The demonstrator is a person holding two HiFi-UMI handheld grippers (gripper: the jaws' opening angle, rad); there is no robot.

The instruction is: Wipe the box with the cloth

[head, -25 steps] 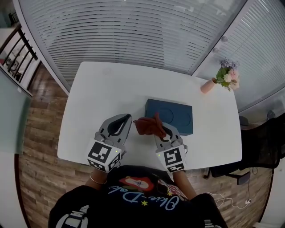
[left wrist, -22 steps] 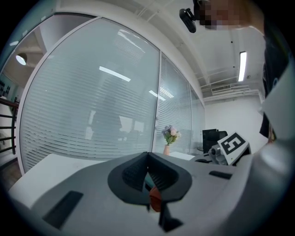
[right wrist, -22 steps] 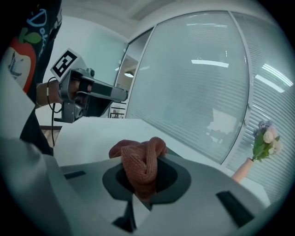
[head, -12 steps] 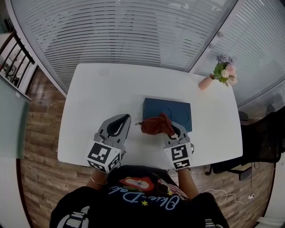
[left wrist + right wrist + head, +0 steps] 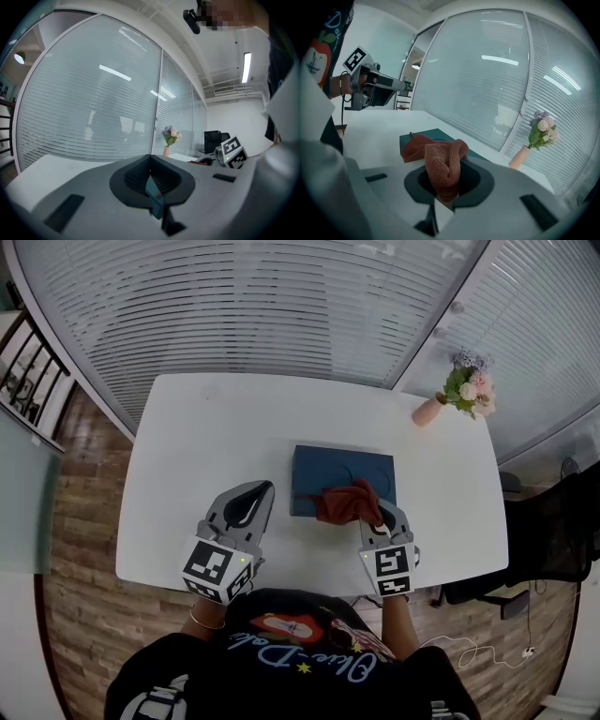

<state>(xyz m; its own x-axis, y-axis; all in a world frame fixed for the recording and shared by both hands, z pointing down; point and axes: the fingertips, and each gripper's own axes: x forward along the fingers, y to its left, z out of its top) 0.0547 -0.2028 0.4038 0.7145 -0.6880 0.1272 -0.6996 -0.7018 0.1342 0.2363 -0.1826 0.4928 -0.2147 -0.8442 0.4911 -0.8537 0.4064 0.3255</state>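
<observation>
A dark teal box [image 5: 342,474] lies flat at the middle of the white table [image 5: 216,427]. A rust-red cloth [image 5: 345,502] rests bunched on the box's near edge, with my right gripper [image 5: 368,512] shut on it. In the right gripper view the cloth [image 5: 440,161] rises from between the jaws and drapes onto the box [image 5: 436,136]. My left gripper [image 5: 263,488] rests on the table left of the box, apart from it, jaws together with nothing held. In the left gripper view a sliver of the box [image 5: 153,190] shows past the closed left gripper [image 5: 150,161].
A pink vase of flowers [image 5: 466,390] stands at the table's far right corner. Glass walls with blinds [image 5: 281,306] run behind the table. A dark office chair [image 5: 553,540] sits off the right edge. The table's near edge is close to my body.
My right gripper has carried the cloth rightward and forward, from the box's near-left corner onto its near edge. The left gripper has stayed in place.
</observation>
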